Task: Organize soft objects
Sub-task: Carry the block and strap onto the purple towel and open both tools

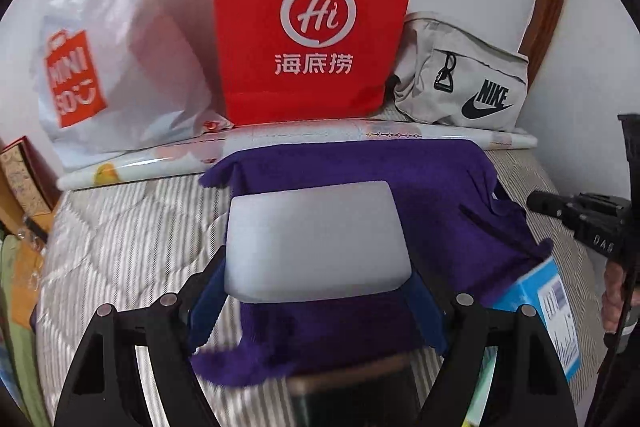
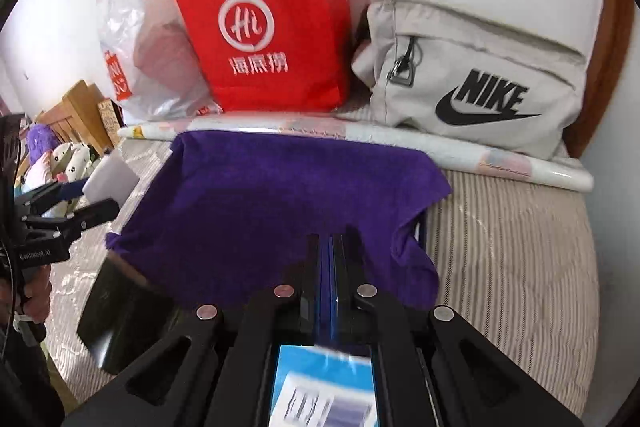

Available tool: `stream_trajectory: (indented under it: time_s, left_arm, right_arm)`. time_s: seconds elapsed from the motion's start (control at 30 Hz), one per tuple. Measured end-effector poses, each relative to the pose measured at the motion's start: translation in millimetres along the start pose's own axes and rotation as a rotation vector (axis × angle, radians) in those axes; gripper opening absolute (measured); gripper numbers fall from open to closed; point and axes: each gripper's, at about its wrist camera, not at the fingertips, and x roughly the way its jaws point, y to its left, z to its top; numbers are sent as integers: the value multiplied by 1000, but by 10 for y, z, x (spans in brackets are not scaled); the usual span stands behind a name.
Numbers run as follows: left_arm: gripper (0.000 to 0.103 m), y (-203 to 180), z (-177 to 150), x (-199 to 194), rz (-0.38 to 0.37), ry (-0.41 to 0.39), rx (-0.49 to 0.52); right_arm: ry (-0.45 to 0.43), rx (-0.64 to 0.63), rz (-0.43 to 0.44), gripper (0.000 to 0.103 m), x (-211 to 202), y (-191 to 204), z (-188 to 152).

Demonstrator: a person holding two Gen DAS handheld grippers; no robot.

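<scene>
A purple cloth [image 1: 440, 195] lies spread over a raised object on the striped bedding; it fills the middle of the right wrist view [image 2: 256, 195]. My left gripper [image 1: 318, 291] is shut on a white soft block [image 1: 316, 239] and holds it above the cloth. That block shows at the left in the right wrist view [image 2: 110, 177]. My right gripper [image 2: 326, 247] is shut with nothing visible between its fingers, tips over the cloth's near edge. It also shows at the right edge of the left wrist view [image 1: 536, 201].
A red paper bag [image 1: 312, 23], a white plastic Miniso bag [image 1: 104, 67] and a grey Nike pouch [image 2: 472, 83] stand against the wall behind a rolled sheet [image 2: 360, 135]. A blue box [image 1: 552, 311] and a black object [image 2: 124, 323] lie near the cloth. Plush toys [image 2: 60, 155] sit far left.
</scene>
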Motion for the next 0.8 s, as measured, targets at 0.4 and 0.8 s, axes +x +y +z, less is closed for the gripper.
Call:
stream_trajectory:
  time_s: [0.4, 0.8]
  left_arm:
    - [80, 38, 242, 681, -15, 115, 1]
    - [81, 91, 378, 984, -2, 176, -4]
  right_arm:
    - [110, -20, -3, 6, 439, -192, -24]
    - [252, -76, 5, 37, 786, -219, -166]
